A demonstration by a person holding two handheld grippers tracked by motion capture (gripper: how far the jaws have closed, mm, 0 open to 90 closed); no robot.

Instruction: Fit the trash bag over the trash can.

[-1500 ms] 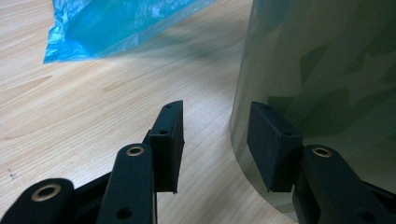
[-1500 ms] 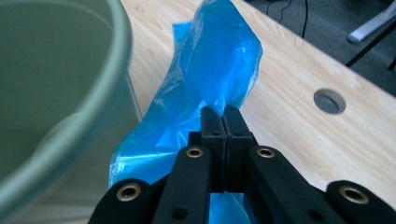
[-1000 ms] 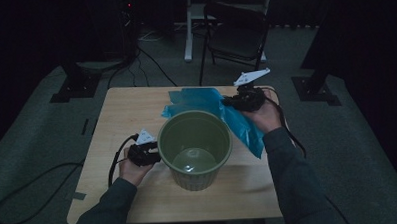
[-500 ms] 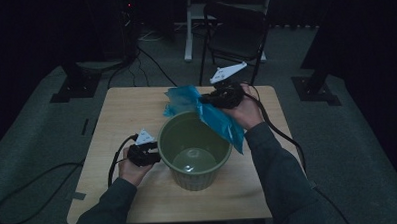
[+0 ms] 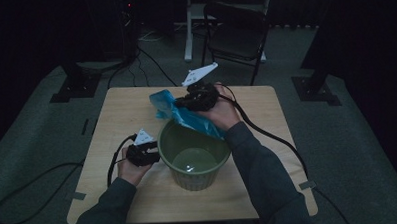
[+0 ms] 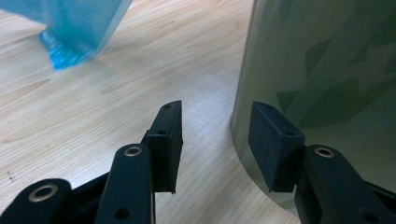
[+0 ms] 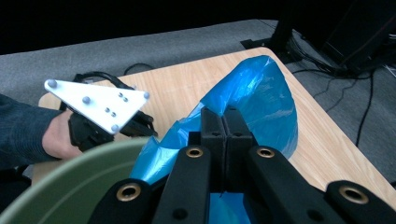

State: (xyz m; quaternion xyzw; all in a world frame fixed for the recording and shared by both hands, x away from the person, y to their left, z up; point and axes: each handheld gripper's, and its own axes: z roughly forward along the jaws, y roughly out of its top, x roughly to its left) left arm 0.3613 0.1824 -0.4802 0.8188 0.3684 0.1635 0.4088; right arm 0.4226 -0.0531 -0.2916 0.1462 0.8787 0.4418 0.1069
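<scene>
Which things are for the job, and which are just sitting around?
For the job:
- blue bag, pinched in the right hand-held gripper
- green bin, beside the open left hand-held gripper

Just sitting around:
- chair behind the table
- cables on the floor

Right claw (image 5: 186, 103) carried blue bag (image 5: 197, 119) leftward above bin (image 5: 194, 161).

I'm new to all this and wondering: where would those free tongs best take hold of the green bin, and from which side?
Probably the rim of the green bin, on the side facing the left tongs. The wall looks too broad and rounded for the open jaws to span, while the rim is a thin edge. One jaw inside, one outside, coming down from above on that near side.
</scene>
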